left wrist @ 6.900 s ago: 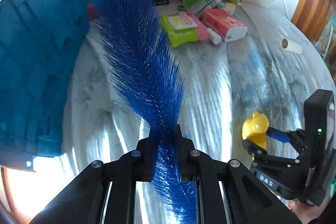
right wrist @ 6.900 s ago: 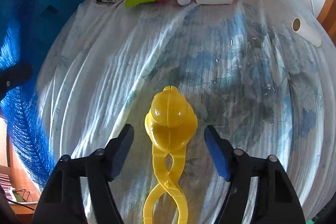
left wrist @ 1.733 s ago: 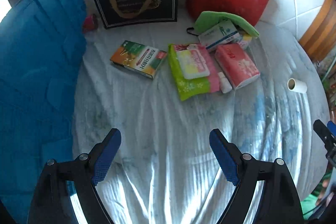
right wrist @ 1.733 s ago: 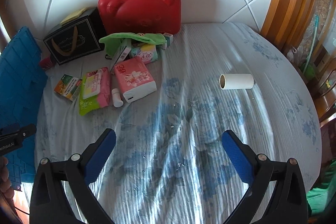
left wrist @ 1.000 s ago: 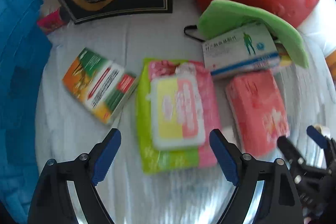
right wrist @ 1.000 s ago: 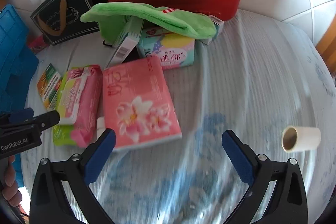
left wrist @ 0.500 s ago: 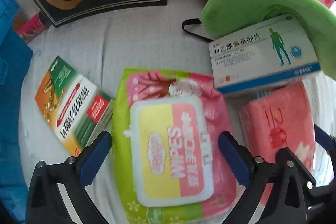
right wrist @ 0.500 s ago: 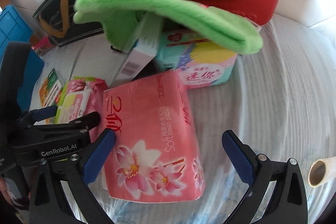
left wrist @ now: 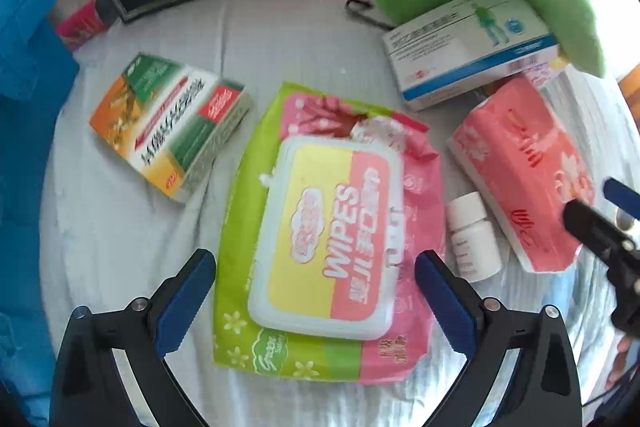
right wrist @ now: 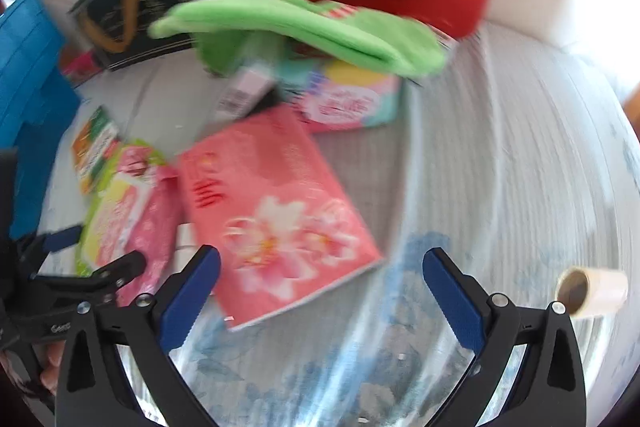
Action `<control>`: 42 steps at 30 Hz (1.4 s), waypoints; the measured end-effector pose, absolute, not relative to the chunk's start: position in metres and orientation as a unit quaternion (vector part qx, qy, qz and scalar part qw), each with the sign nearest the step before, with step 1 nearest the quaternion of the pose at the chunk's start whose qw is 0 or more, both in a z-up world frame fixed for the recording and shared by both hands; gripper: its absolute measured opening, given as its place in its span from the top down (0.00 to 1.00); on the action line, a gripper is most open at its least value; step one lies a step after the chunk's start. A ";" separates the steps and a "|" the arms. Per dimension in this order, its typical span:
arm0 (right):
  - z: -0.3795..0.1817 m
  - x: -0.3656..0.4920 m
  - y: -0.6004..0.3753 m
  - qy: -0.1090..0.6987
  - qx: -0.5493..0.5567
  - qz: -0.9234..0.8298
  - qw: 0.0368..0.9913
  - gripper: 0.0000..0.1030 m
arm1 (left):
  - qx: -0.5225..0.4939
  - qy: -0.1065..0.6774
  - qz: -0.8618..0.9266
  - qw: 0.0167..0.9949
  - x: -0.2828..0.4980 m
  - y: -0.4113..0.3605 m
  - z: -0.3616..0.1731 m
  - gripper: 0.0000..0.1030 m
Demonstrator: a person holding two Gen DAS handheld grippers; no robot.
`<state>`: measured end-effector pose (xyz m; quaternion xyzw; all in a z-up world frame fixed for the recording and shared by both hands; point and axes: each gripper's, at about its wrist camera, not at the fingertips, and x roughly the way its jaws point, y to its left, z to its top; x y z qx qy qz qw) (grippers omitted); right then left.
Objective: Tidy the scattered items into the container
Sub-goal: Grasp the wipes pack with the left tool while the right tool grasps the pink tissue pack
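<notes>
Left wrist: left gripper spread wide around wipes pack.

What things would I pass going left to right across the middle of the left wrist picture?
Blue container → orange and green box → wipes pack → small white bottle → pink tissue pack.
</notes>
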<state>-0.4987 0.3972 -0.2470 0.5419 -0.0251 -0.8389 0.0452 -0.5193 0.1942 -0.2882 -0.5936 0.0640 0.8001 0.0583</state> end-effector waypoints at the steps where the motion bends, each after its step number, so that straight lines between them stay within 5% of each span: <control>1: -0.247 -0.501 0.393 -0.015 0.542 -0.839 0.050 0.00 | -0.590 0.072 0.802 0.063 -0.519 0.197 -0.288 0.02; 14: -0.277 -0.532 0.378 -0.022 0.568 -0.818 0.087 0.00 | -0.575 0.093 0.810 0.071 -0.534 0.218 -0.302 0.01; 30: -0.261 -0.487 0.422 -0.026 0.568 -0.823 0.012 0.00 | -0.581 0.140 0.798 0.068 -0.519 0.229 -0.302 0.00; 42: -0.272 -0.497 0.424 -0.020 0.576 -0.817 0.006 0.00 | -0.609 0.064 0.786 0.086 -0.525 0.194 -0.303 0.00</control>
